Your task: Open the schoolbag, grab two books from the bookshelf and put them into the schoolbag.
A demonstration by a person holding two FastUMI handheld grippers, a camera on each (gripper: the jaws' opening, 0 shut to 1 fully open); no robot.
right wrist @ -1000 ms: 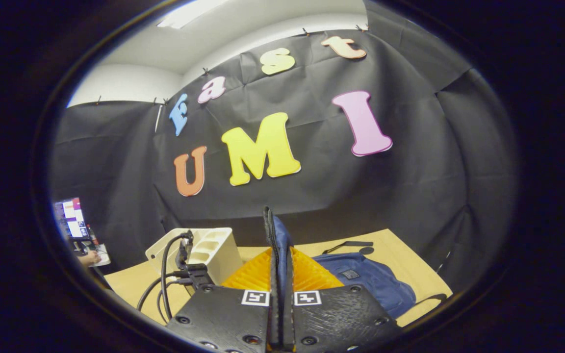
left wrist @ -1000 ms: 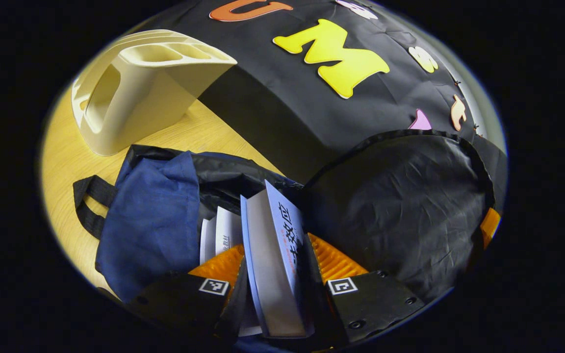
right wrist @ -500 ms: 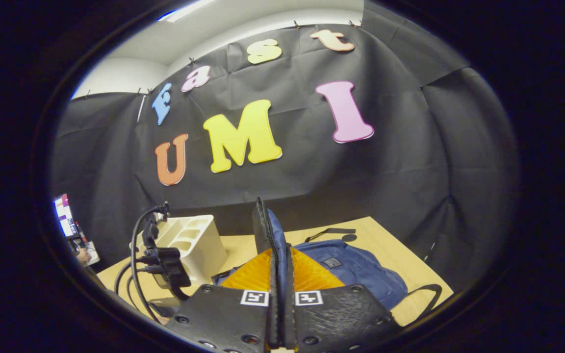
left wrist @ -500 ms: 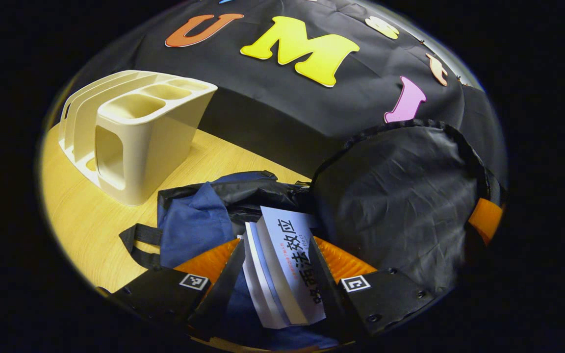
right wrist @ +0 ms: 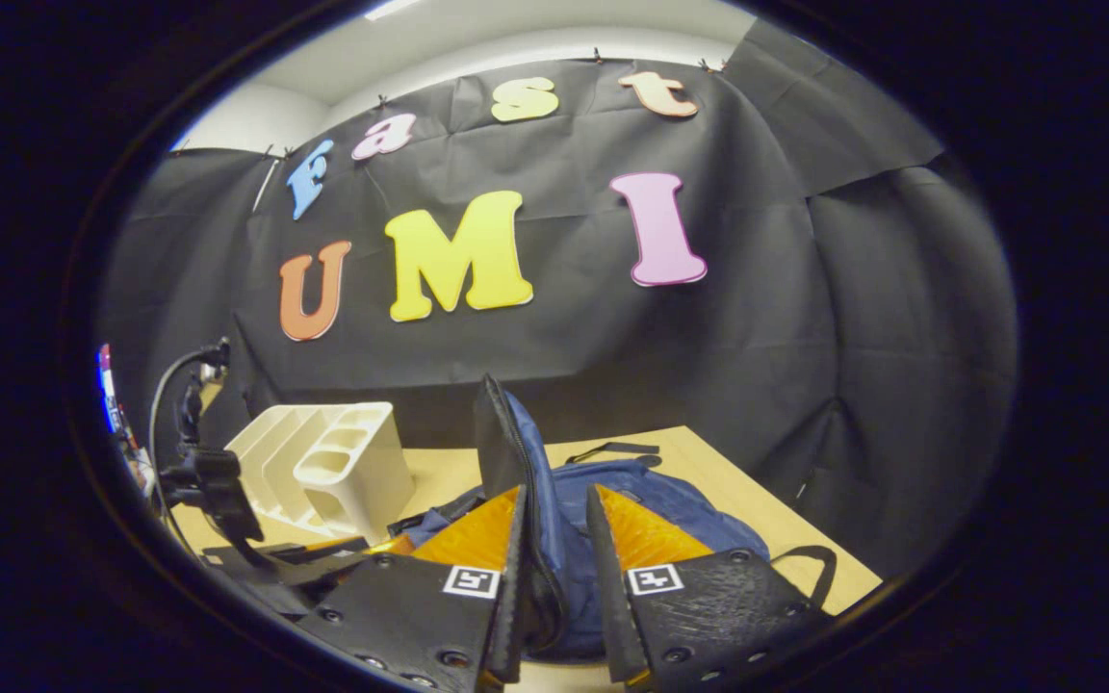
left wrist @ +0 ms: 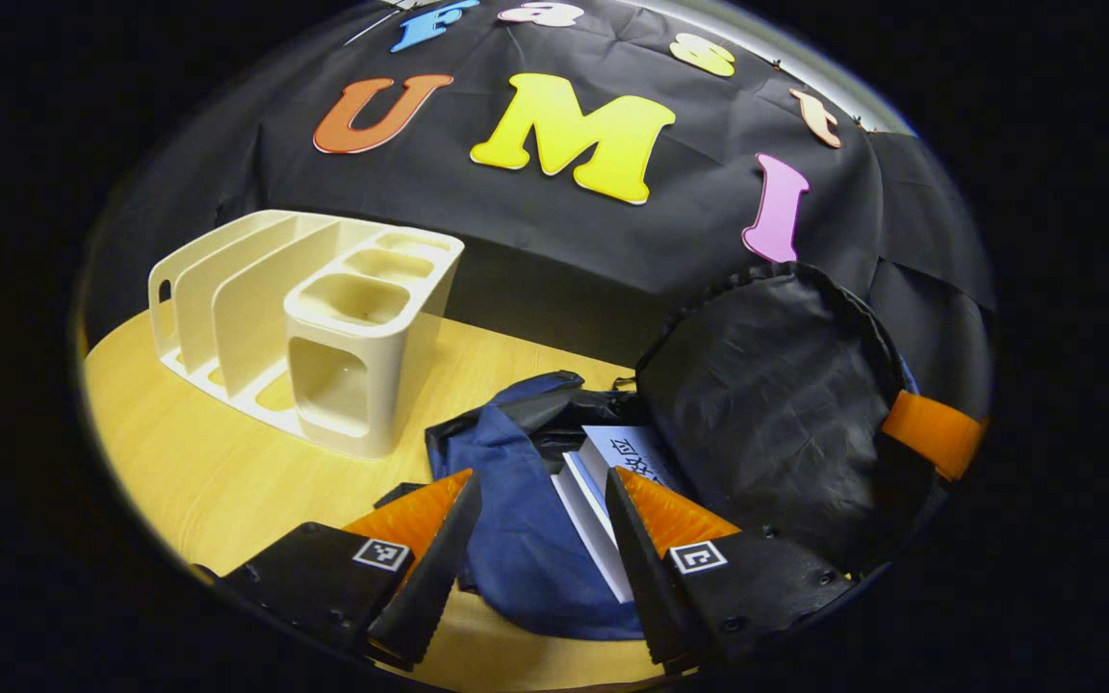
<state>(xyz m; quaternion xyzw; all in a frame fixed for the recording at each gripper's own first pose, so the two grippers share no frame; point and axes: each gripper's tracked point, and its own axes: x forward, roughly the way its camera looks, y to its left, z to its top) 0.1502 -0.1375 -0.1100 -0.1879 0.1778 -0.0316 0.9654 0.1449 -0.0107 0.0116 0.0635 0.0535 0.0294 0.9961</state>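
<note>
We see the left gripper point(left wrist: 540, 525) with two wedge-shaped ribbed fingers on flat black textured plates. Each plate carries a square black-and-white marker and round screw heads. The right gripper point(right wrist: 554, 549) has matching plates, markers and screws.

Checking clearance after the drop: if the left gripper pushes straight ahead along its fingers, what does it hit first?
Most likely the books standing in the open schoolbag, straight ahead of the open left gripper. The bag's raised flap sits just to the right. Depth is hard to judge here.
</note>
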